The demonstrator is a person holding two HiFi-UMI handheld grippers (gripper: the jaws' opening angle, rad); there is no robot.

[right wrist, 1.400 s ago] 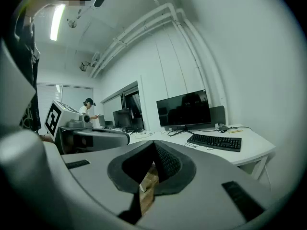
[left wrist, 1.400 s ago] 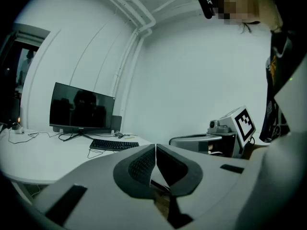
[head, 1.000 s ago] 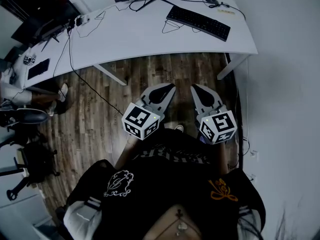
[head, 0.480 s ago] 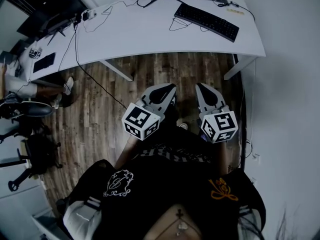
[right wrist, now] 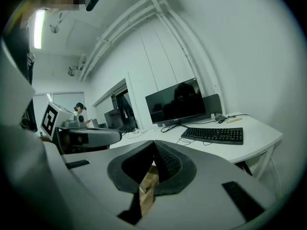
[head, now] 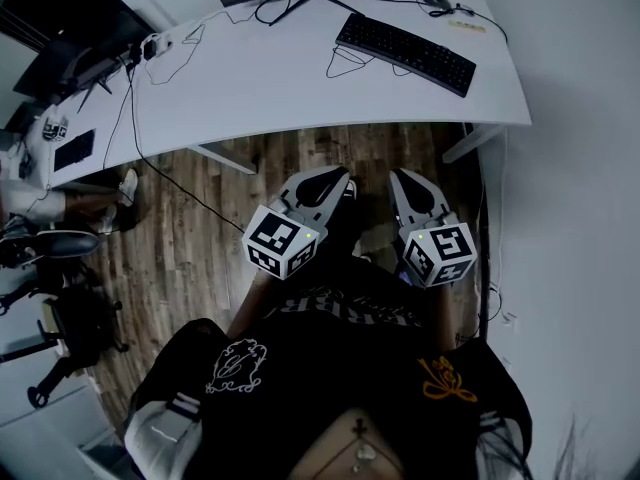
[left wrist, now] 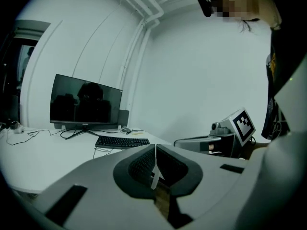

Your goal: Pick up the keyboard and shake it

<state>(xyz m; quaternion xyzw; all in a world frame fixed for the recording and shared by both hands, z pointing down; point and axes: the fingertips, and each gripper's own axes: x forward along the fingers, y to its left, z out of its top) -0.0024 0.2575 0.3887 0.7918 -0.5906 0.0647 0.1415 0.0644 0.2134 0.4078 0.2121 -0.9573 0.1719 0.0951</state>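
Head view: a flat black keyboard (head: 405, 53) lies on the curved white table (head: 260, 78), at 1 o'clock. The left tongs (head: 330, 180) and right tongs (head: 405, 183) hang over the brown plank floor (head: 180, 238), well apart from it.
Left gripper view: the tongs are pressed together and empty, with the keyboard at 10 o'clock of their tips.
Right gripper view: the tongs are pressed together and empty, with the keyboard at 2 o'clock of their tips.

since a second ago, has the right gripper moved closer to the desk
Yes. The right gripper is nearer the front edge of the desk: the strip of wood floor between them has narrowed.
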